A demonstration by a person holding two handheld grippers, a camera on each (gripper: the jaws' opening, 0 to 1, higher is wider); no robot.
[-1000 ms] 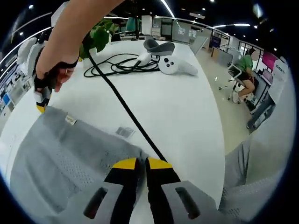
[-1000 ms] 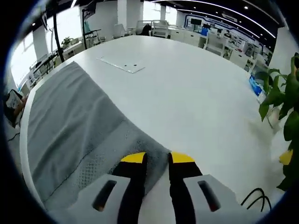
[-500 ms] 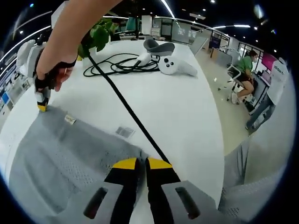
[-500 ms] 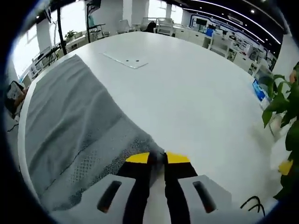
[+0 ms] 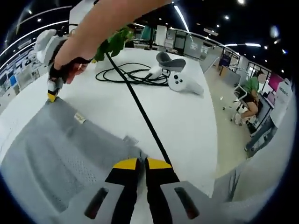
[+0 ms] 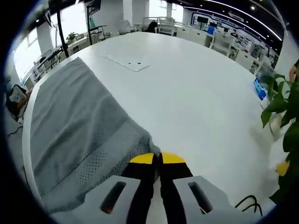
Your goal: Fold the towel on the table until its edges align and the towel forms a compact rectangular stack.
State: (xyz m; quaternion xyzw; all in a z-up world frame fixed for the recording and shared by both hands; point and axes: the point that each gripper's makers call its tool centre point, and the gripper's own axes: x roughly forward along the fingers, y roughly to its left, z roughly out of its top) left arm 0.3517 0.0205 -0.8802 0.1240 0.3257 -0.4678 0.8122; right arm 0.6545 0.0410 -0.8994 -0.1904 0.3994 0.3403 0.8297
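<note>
So far the towel [image 6: 70, 126] lies unfolded on the table [image 6: 196, 93]; its two corners are pinched by both grippers' closed jaws, every fold remaining.

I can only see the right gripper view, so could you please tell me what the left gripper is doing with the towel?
Observer: The left gripper is shut on a corner of the towel. The right gripper pinches the far corner along the same edge.
Operator: Thank you. Is anything close to the left gripper's corner?
Observer: Yes, a black cable stretches from just beside the left jaws away toward the plant.
Operator: And farther out on the table?
Observer: A white controller lies on the table, next to a coil of black cable.
</note>
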